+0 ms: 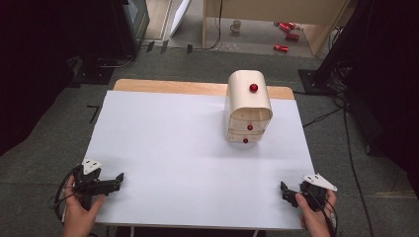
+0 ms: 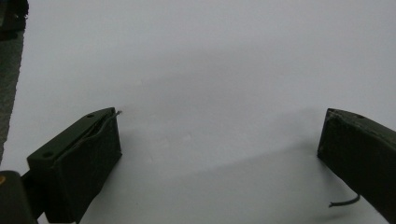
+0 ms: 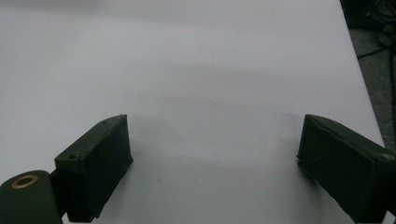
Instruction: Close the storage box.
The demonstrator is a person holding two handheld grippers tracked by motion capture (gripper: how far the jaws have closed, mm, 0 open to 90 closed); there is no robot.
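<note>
Tongs x2 [image 1: 117, 180] [image 1: 285, 191], cabinet x1 [image 1: 248, 106]

Looking along the left gripper [image 2: 219, 135] over a plain white worktop [image 2: 210, 60]. Two black jaws rising from the bottom corners, standing wide apart, with nothing between them except bare white surface. On the left-hand jaw, two small screw holes on the top edge and a thin loose wire end at the tip. Below the right-hand jaw, another short thin wire [image 2: 344, 202] curling over the surface. Soft grey shadows lying under both jaws. At the far left edge, a narrow strip of dark grey floor [image 2: 9, 84] beside the worktop border.
</note>
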